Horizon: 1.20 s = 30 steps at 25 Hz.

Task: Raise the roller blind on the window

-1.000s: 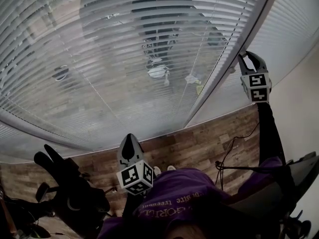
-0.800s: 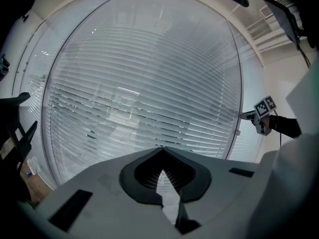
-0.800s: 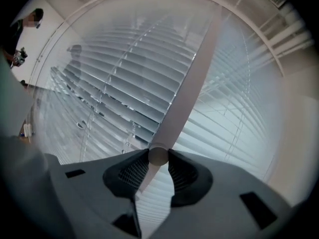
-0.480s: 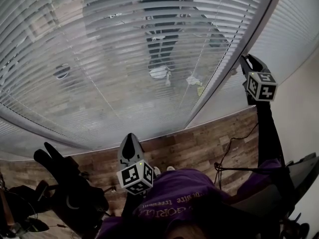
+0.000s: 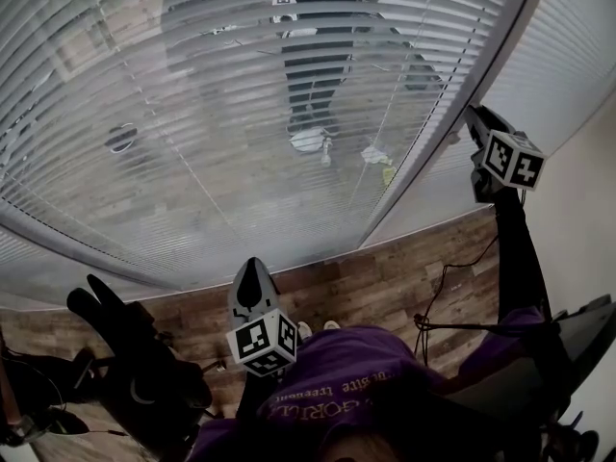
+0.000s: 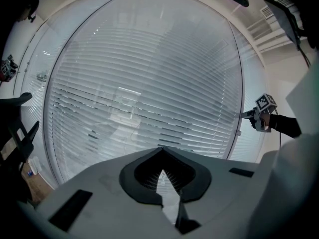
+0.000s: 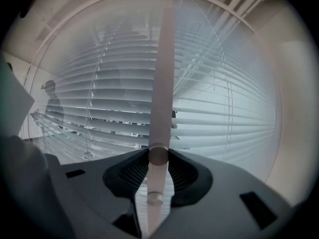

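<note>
A slatted blind (image 5: 241, 114) hangs down over the whole window, its slats partly tilted. My right gripper (image 5: 475, 119) is raised at the blind's right edge beside the window frame (image 5: 433, 133). In the right gripper view it (image 7: 159, 156) is shut on the blind's pale control wand (image 7: 164, 73), which runs straight up between the jaws. My left gripper (image 5: 252, 269) is held low near my body and well short of the blind; its jaws are shut on nothing. In the left gripper view the blind (image 6: 149, 83) fills the picture beyond that gripper (image 6: 162, 163), with the right gripper (image 6: 251, 117) far off to the right.
A wood floor (image 5: 385, 268) lies below the window. At the lower left stands a black office chair (image 5: 135, 373). A thin cable (image 5: 452, 287) trails over the floor on the right. A plain white wall (image 5: 577, 229) closes off the right side.
My right gripper has twisted on the wand, and its marker cube has swung right and a little lower. The left gripper has stayed where it was.
</note>
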{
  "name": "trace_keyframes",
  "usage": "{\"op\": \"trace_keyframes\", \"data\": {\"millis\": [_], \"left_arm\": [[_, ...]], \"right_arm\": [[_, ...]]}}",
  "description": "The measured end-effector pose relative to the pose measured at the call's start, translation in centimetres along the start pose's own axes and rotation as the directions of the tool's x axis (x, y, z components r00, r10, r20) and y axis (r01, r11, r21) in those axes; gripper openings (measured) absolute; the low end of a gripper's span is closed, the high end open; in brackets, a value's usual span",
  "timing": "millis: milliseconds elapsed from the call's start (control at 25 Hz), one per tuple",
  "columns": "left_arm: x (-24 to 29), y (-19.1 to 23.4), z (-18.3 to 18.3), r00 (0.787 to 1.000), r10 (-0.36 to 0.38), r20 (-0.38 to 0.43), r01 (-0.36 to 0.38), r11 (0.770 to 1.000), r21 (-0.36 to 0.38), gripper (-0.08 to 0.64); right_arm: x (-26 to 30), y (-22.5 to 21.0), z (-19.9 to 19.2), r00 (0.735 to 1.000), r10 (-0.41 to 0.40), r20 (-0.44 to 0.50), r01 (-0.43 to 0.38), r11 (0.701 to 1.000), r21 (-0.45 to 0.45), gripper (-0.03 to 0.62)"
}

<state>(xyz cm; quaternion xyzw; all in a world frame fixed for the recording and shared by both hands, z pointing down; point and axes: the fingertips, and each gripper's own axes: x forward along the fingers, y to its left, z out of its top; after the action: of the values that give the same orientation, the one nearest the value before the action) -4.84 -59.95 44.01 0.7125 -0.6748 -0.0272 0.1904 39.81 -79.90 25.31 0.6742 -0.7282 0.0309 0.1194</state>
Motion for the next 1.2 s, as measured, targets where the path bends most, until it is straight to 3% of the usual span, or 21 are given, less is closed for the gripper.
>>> {"op": "trace_keyframes", "data": {"millis": [200, 440, 560, 680, 920, 1040, 1120, 1200], "left_arm": [[0.07, 0.39, -0.69, 1.0, -0.001, -0.001, 0.001, 1.0, -0.001, 0.0], [0.12, -0.02, 0.02, 1.0, -0.002, -0.007, 0.002, 1.0, 0.004, 0.0], [0.21, -0.04, -0.05, 1.0, 0.0, -0.006, 0.0, 1.0, 0.004, 0.0], [0.35, -0.11, -0.39, 1.0, 0.0, -0.009, 0.0, 1.0, 0.004, 0.0], [0.33, -0.06, -0.23, 1.0, -0.001, -0.011, 0.001, 1.0, 0.006, 0.0], [0.23, -0.18, -0.09, 1.0, 0.0, -0.012, 0.001, 1.0, 0.011, 0.0], [0.26, -0.19, -0.13, 1.0, 0.001, -0.013, -0.001, 1.0, 0.012, 0.0], [0.37, -0.14, -0.19, 1.0, 0.003, -0.013, -0.003, 1.0, 0.009, 0.0]], "right_arm": [[0.05, 0.09, -0.55, 0.998, 0.057, 0.01, -0.058, 0.97, 0.238, 0.121], [0.16, -0.31, 0.06, 0.991, 0.131, 0.03, -0.128, 0.856, 0.501, 0.121], [0.2, -0.36, 0.01, 0.988, 0.15, 0.042, -0.148, 0.822, 0.549, 0.121], [0.28, -0.42, -0.21, 0.987, 0.15, 0.049, -0.153, 0.828, 0.539, 0.121], [-0.01, 0.14, -0.13, 0.99, 0.132, 0.058, -0.144, 0.934, 0.328, 0.121], [-0.28, -0.05, -0.45, 0.997, 0.055, 0.045, -0.057, 0.997, 0.043, 0.123], [-0.31, 0.11, -0.12, 0.999, -0.007, 0.051, 0.017, 0.98, -0.197, 0.123], [-0.25, 0.54, 0.29, 0.997, -0.052, 0.061, 0.072, 0.922, -0.381, 0.123]]}}
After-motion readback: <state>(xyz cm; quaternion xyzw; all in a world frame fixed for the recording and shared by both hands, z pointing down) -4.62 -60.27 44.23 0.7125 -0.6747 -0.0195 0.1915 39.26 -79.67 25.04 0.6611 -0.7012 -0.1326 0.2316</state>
